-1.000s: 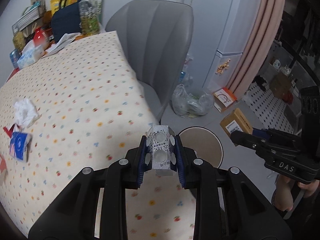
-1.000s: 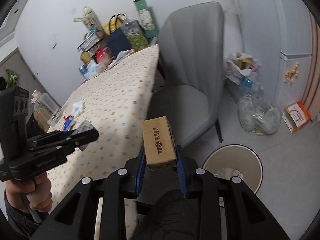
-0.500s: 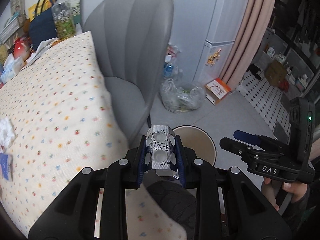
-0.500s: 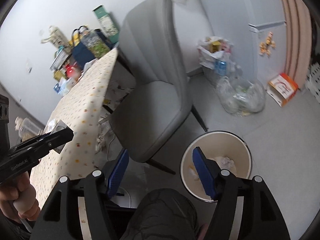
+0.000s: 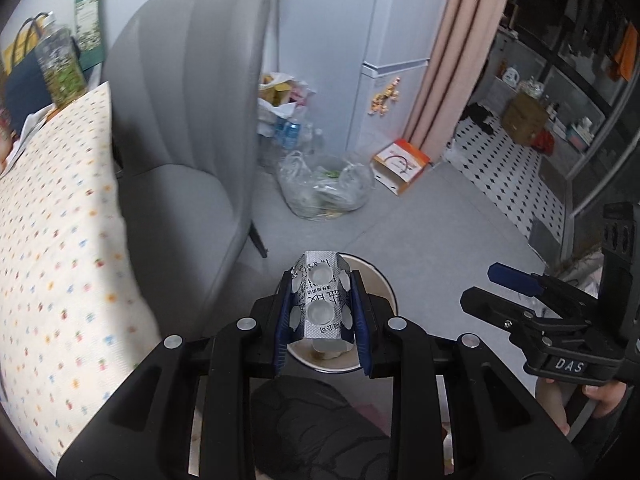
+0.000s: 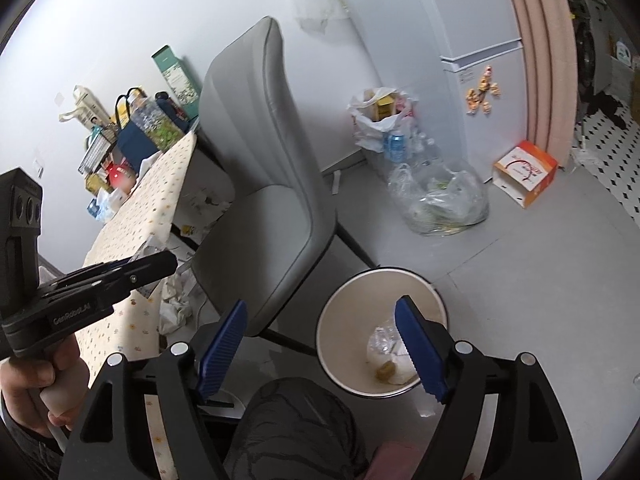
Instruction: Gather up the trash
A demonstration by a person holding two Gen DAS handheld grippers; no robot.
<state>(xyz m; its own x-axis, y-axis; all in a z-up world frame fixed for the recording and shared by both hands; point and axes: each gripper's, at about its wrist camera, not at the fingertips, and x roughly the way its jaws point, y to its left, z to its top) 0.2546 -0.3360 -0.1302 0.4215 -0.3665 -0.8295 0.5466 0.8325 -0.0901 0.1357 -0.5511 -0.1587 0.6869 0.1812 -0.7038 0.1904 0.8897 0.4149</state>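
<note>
while above bin [image 5: 384,280], pinched blister pack [image 5: 322,300]

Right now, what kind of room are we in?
Likely a small home kitchen-dining corner: a table with a dotted tablecloth, a grey chair, a white fridge with magnets, and a round waste bin on the grey floor.

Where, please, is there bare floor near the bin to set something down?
Bare grey floor lies between the bin, the clear plastic bag and the orange box. It is crowded by the wall, around the white bag, and with crumpled paper under the table.
</note>
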